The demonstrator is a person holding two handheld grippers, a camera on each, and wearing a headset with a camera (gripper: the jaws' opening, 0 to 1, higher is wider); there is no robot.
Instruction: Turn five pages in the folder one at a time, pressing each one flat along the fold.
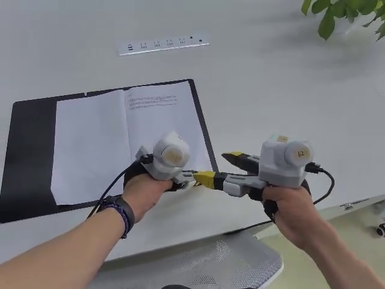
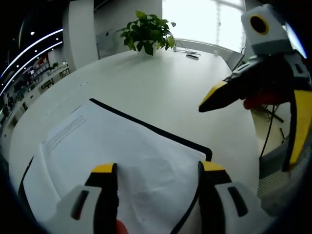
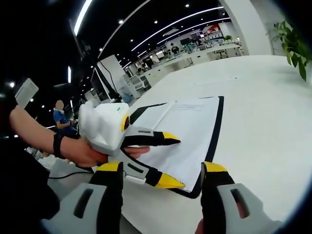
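Since the white worktop (image 1: pixel 271 90) looks pretty slick, the open black folder (image 1: pixel 27 180) lying flat on it will probably skate if shoved sideways, so I'd push down, not across. The folder's right-hand page (image 1: pixel 165 126) is thin, floppy paper, super light and easy to crease. I'd catch it at the free corner on the folder's near right side, lift gently, then swipe along the folder's fold. Left claw (image 2: pixel 153 168) is spread wide over that near right corner, nothing in it. Right claw (image 3: pixel 161 168) is spread too, empty, just off the folder's right edge, facing the left one.
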